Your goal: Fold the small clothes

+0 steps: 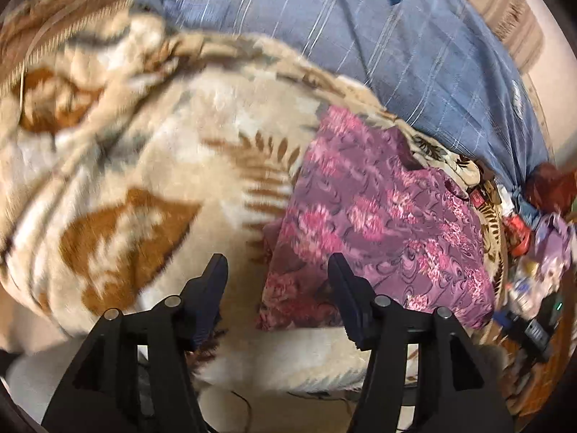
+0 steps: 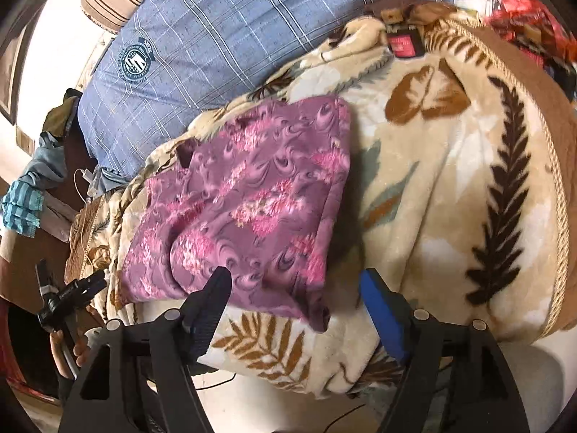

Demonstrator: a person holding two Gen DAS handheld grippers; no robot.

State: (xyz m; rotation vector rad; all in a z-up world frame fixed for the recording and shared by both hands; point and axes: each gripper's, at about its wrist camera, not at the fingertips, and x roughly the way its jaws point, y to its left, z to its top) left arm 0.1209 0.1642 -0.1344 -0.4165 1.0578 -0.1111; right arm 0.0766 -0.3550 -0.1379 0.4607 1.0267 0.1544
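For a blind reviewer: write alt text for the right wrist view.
A folded purple floral garment lies on a beige leaf-print blanket, with the open right gripper just above its near edge, holding nothing. A blue checked cloth lies behind.

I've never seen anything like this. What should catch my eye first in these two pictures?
First, the pink-and-purple flowered cloth, lying folded on a cream blanket with brown leaf prints. Behind both lies a blue checked pillow. At the bottom of each view a hand-held gripper, left and right, stands open just before the cloth's near edge, gripping nothing.
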